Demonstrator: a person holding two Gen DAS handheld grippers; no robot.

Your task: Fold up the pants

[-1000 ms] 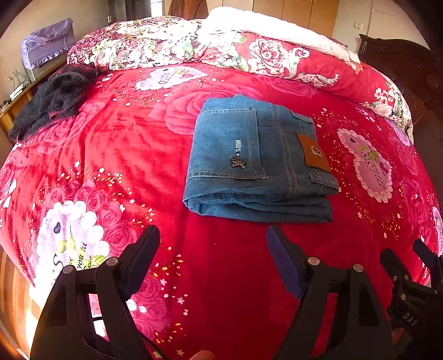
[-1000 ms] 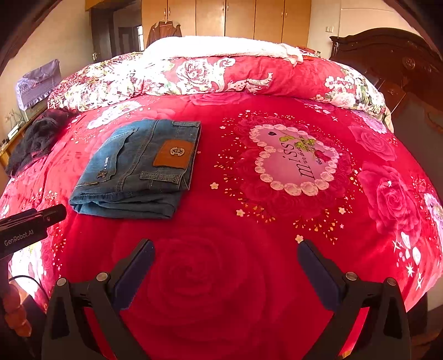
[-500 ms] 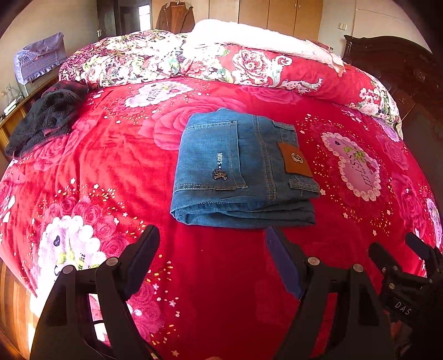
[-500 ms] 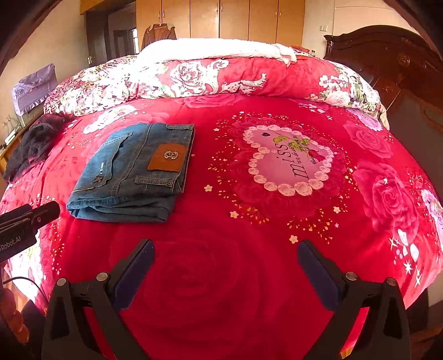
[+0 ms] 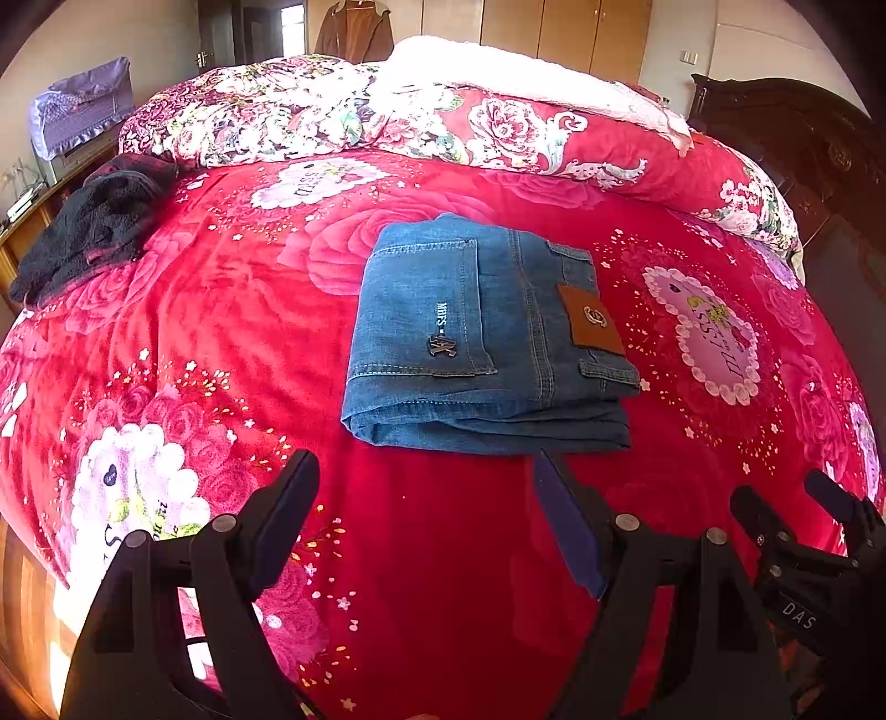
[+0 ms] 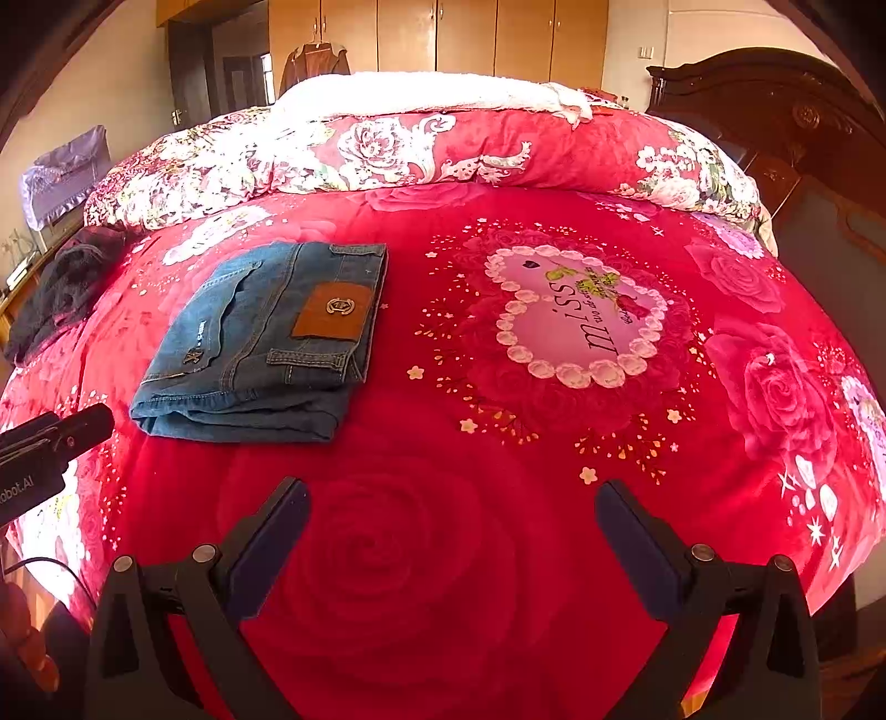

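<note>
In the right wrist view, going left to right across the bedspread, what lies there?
Dark garment at the left edge → folded jeans → heart-shaped "miss" print → large rose print near the right edge.

Red rose bedspread (image 5: 232, 332), floral quilt (image 5: 343, 111) rolled behind, dark garment (image 5: 88, 232) at edge, wooden wardrobe (image 6: 470, 33)

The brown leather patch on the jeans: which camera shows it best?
The right wrist view: the patch faces it squarely, its round emblem clear. The left wrist view shows the patch slanted and narrower, near the jeans' right edge.
</note>
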